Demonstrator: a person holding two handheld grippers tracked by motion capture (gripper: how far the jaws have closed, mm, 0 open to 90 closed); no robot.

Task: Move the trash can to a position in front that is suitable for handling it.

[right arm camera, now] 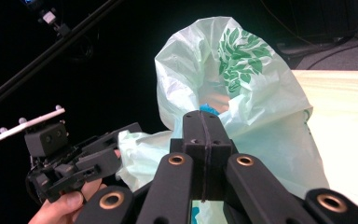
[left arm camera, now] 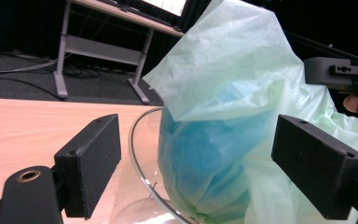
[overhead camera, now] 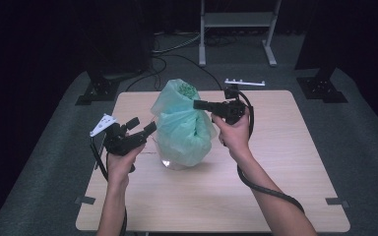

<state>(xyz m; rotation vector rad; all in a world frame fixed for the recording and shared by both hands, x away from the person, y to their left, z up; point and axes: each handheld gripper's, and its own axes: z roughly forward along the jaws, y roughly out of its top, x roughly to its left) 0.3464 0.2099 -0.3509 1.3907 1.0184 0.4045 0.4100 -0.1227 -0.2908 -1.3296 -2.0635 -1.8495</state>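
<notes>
A pale green plastic bag [overhead camera: 182,128] [left arm camera: 223,70] [right arm camera: 242,93] with a leaf print stands bunched up in a clear glass bowl [overhead camera: 170,163] [left arm camera: 140,154] mid-table. Something blue [left arm camera: 200,149] [right arm camera: 209,107] shows through the film. My right gripper [overhead camera: 198,104] [right arm camera: 205,123] reaches in level from the right, its jaws pressed together at the bag's upper rim, pinching the film. Just left of the bag, my left gripper [overhead camera: 145,124] [left arm camera: 196,168] is open; its jaws straddle the bag's side and the bowl's rim without touching them. The right gripper view also catches that left gripper [right arm camera: 116,149].
The bowl sits on a light wooden table [overhead camera: 285,162] with room to the right and front. Grey carpet surrounds it. Behind are a white desk frame [overhead camera: 236,19], black stand bases [overhead camera: 320,83] [overhead camera: 98,88] and floor cables [overhead camera: 177,54].
</notes>
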